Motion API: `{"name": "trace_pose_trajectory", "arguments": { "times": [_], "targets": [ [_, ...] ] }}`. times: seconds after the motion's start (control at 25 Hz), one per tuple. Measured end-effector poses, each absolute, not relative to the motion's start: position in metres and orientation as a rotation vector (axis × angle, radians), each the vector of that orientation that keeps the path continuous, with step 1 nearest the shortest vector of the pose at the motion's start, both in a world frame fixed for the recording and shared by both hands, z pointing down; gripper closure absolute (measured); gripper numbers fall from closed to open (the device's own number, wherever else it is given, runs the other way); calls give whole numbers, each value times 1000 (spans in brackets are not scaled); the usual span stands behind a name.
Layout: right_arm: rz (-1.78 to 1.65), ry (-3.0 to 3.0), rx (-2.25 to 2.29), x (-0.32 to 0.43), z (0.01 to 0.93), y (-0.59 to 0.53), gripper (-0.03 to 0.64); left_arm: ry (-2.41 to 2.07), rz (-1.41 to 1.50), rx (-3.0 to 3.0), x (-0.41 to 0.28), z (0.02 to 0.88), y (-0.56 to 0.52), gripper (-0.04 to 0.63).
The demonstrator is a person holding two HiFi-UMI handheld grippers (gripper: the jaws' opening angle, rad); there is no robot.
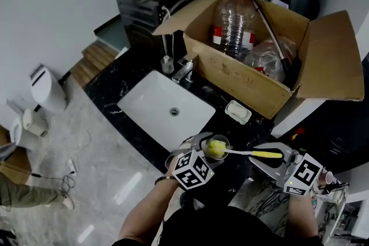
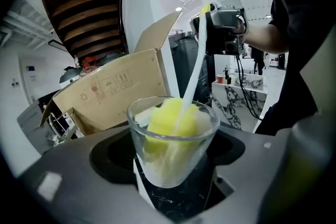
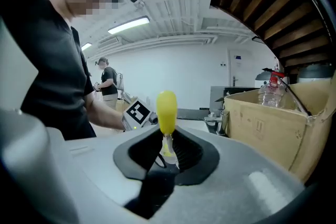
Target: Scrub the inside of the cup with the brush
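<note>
One dark worktop carries a white sink. Just beside the sink, on the person's side, the left gripper clamps its jaws around the glass cup. The right gripper grasps the brush by its handle, and the yellow sponge head sits inside the cup.

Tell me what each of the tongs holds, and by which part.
The left tongs grip the glass cup around its lower wall. The right tongs grip the brush by the end of its yellow handle; its sponge head sits inside the cup.
</note>
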State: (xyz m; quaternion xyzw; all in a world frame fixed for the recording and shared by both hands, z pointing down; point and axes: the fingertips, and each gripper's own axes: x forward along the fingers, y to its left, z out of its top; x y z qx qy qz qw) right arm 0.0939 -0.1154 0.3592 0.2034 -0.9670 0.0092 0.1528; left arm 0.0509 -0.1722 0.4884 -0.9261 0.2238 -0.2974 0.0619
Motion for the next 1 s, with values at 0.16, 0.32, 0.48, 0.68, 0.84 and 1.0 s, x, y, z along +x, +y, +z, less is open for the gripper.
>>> {"name": "trace_pose_trajectory", "arguments": {
  "times": [0.16,0.32,0.48,0.68,0.84,1.0],
  "targets": [
    [-8,-2724,594,100,365,-119,551,693,-890,-2811,48,487,-172,187],
    [14,-2754,595,99,364,-120,549,696,-880,-2814,47,485,-170,189],
    [7,-2772,612,96,363,-121,551,708,-878,-2816,47,483,-169,189],
    [-65,-2730,489,75,367,-105,561,691,-953,-2782,45,492,-171,189],
    [-152,-2656,378,49,370,-91,569,632,-1029,-2717,56,502,-170,189],
    [-192,-2721,454,35,357,-108,577,541,-1052,-2657,73,505,-156,190]
  ]
}}
